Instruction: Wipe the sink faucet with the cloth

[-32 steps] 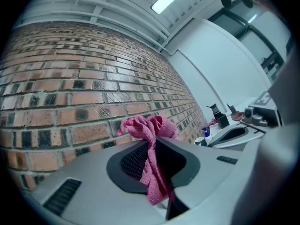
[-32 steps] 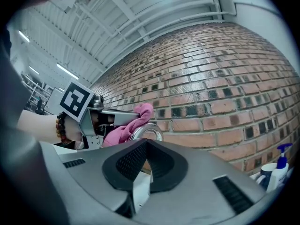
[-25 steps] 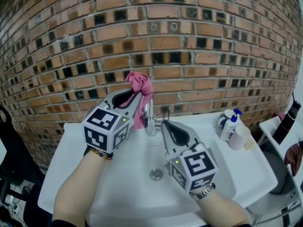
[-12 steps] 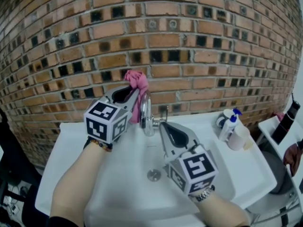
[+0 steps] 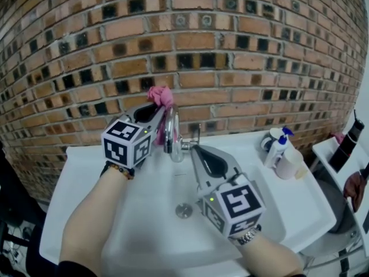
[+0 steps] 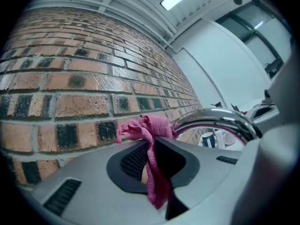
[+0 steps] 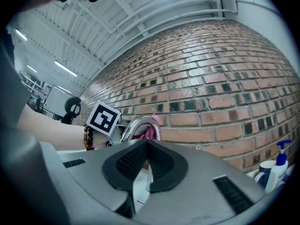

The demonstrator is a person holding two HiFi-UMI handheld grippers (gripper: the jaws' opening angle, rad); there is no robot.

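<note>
Gripping a crumpled pink cloth (image 5: 161,97), the left gripper (image 5: 159,113) has its jaws clamped on the fabric: a bunch sticks out past the tips and a tail hangs down between the jaws. The cloth sits just beside the top of the faucet (image 5: 170,133) arch; contact cannot be confirmed. Faucet: curved, polished chrome, standing at the back edge of the white sink (image 5: 115,224), with the drain (image 5: 183,210) below the spout. Right gripper (image 5: 194,149): jaws pressed together, nothing between them, tips near the faucet base. Brick wall (image 5: 242,68) directly behind. On the sink ledge to the right: pump bottle (image 5: 277,150), white cup (image 5: 289,164), dark mug (image 5: 268,143). Bottle print too small to read. Black-and-white square markers (image 5: 123,146) on both grippers.
</note>
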